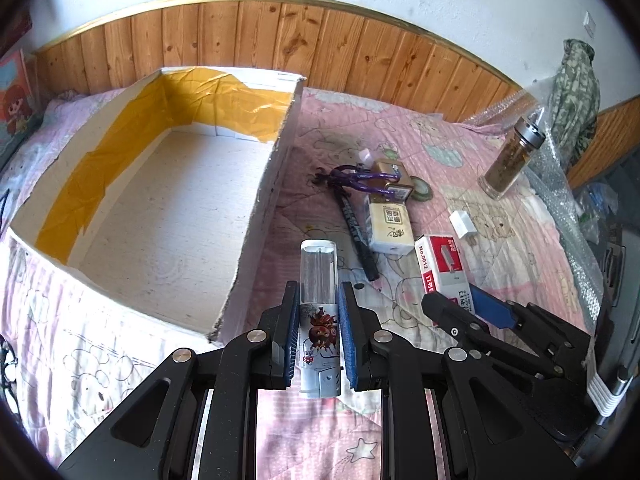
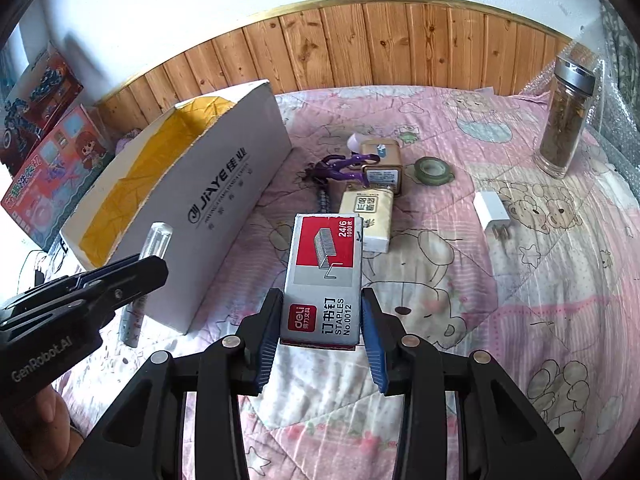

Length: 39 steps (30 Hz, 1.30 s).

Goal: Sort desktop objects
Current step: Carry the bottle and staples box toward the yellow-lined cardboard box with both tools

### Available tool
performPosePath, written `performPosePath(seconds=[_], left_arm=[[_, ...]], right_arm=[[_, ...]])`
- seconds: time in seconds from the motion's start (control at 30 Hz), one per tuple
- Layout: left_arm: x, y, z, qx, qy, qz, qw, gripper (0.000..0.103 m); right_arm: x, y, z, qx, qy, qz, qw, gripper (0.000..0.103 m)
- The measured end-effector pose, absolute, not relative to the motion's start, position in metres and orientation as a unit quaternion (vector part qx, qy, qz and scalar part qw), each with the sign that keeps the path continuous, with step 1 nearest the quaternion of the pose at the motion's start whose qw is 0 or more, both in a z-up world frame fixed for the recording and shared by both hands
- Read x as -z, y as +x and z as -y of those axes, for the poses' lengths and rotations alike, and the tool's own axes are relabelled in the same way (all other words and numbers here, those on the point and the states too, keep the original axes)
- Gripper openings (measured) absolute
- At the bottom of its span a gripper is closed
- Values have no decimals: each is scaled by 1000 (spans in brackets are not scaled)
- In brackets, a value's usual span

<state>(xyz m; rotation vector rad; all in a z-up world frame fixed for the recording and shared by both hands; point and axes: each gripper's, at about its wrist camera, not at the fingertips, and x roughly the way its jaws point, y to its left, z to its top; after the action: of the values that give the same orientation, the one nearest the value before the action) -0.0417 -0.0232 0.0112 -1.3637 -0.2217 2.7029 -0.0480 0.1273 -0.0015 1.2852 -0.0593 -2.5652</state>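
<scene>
Both claws loaded, box to the left.
Left claw [image 1: 319, 332] grips the tube [image 1: 319, 280]; right claw [image 2: 321, 330] clamps the staples [image 2: 322, 276]; the box [image 1: 168, 216] lies nearer the left.

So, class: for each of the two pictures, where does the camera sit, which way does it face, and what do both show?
Left wrist: on the left gripper, facing down over the quilt towards the cardboard box; its jaws clamp a clear-capped tube.
Right wrist: on the right gripper, facing down towards the wall panelling; its jaws hold a staples box.
Shared: box, tube, staples box, glass jar, each other's gripper.
</scene>
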Motion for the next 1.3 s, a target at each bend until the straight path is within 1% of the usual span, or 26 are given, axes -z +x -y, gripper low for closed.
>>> performPosePath(seconds=[0.7, 1.03, 1.3], left_arm=[[-40, -39, 68, -900, -429, 78, 11, 20], [-56, -49, 101, -904, -419, 83, -14, 20], [-54, -61, 121, -901, -425, 88, -28, 20]], right_arm=[[-53, -23, -63, 891, 401, -13, 213, 40], [-76, -33, -30, 891, 381, -45, 241, 40], [-81, -46, -10, 887, 377, -68, 256, 40]])
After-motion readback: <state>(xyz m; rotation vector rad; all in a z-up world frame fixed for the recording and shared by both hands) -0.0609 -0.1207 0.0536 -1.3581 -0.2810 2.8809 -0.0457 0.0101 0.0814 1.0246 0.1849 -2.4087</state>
